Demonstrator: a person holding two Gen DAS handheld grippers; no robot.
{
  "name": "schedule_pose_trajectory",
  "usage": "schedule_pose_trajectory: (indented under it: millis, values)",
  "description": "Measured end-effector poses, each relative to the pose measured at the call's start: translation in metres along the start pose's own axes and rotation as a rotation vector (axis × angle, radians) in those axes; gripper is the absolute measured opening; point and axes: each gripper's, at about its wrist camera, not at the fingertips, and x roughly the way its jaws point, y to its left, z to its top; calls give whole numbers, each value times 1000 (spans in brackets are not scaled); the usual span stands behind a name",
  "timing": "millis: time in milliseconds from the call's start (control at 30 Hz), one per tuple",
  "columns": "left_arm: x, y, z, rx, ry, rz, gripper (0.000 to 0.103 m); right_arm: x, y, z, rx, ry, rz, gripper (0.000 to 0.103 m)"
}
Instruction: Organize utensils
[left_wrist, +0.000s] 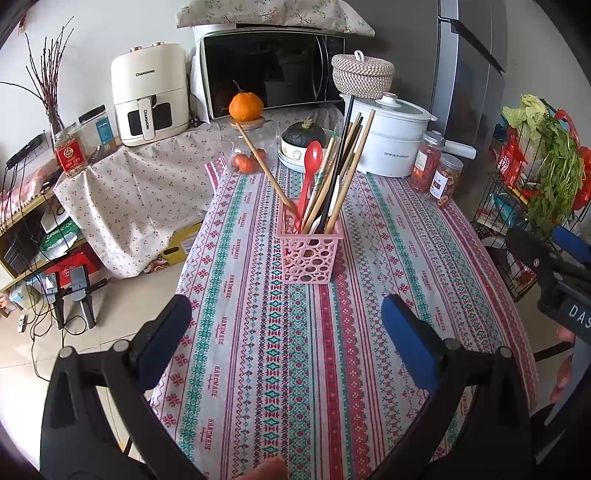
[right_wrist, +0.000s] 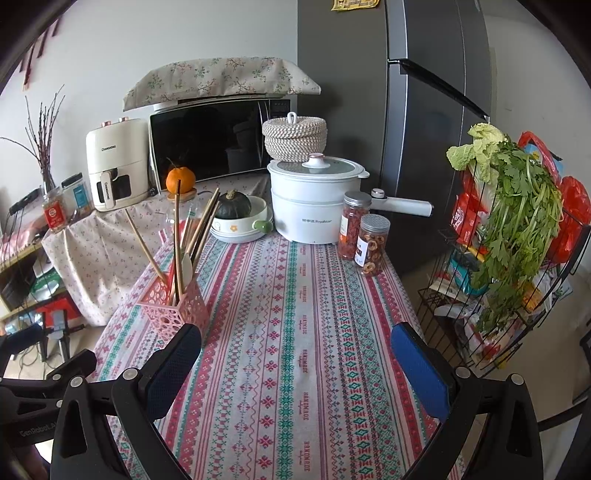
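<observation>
Chopsticks (left_wrist: 334, 184) and a red spoon (left_wrist: 309, 173) are seen standing handle-down in a pink basket (left_wrist: 308, 254) on the patterned tabletop (left_wrist: 258, 350), their long axes fanned upward, one stick (left_wrist: 264, 168) tilted left. A white cooker (left_wrist: 388, 136) and jars (left_wrist: 436, 173) are ranged behind. Left gripper (left_wrist: 286, 317) and right gripper (right_wrist: 295, 347) are held apart, empty, short of the basket.

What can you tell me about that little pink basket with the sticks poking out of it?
The pink basket is a small square holder, plastic by its look, with walls pierced by round holes. It stands upright on the patterned tablecloth, near the table's middle. Inside stand wooden chopsticks, a red spoon, and some dark and white utensils, mostly fanning up and back; one chopstick leans away leftward. Neither the left tool nor the right tool touches it; both are open and empty.
</observation>
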Motion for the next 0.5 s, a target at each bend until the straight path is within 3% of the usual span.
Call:
schedule_pose_trajectory:
  millis: [500]
  values:
    - [1,-4,-2,-8,20,-49,102,1,1,-2,-1,3,2,103]
